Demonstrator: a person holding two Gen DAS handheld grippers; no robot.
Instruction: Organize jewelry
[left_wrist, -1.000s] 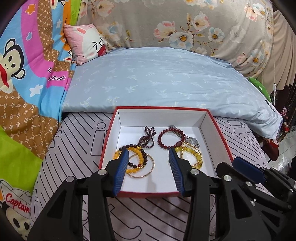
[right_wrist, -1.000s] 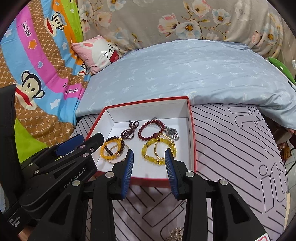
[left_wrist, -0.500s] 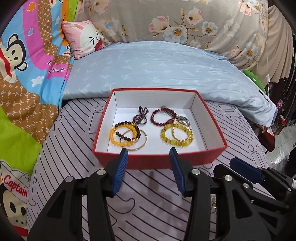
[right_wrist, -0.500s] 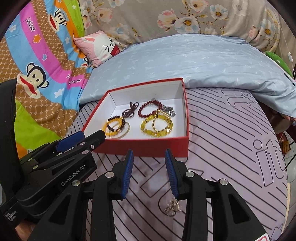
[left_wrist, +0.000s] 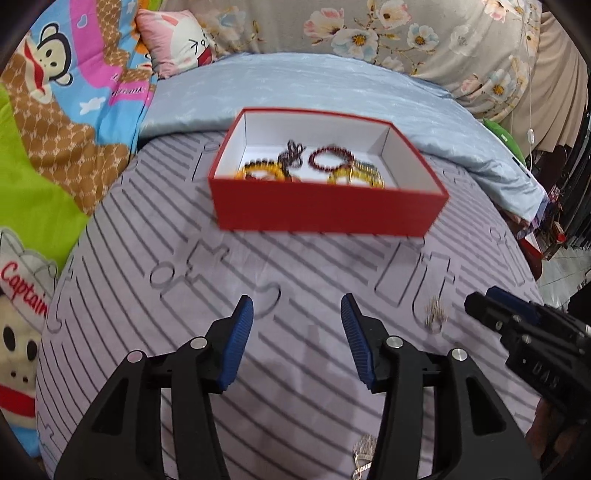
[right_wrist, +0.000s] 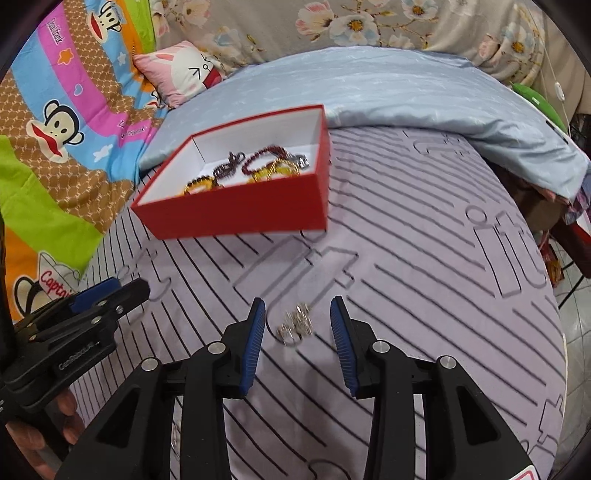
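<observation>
A red box (left_wrist: 325, 210) (right_wrist: 236, 214) with a white inside holds several bead bracelets, yellow (left_wrist: 264, 171), dark red (left_wrist: 328, 159) and dark brown. A small silvery chain piece (right_wrist: 295, 325) lies on the striped grey mat, between the open fingers of my right gripper (right_wrist: 297, 314); it also shows in the left wrist view (left_wrist: 434, 314). My left gripper (left_wrist: 297, 314) is open and empty over the mat, well short of the box. Another silvery piece (left_wrist: 364, 448) lies by my left gripper's right finger base.
The striped grey mat (left_wrist: 295, 266) lies on a bed. A light blue pillow (left_wrist: 295, 85) is behind the box, a pink cushion (left_wrist: 177, 37) at the back left, and a cartoon blanket (left_wrist: 55, 110) on the left. The bed's edge drops at the right.
Both grippers have pulled back from the box, which now sits farther away. The right gripper now has the silvery chain piece between its open fingers.
</observation>
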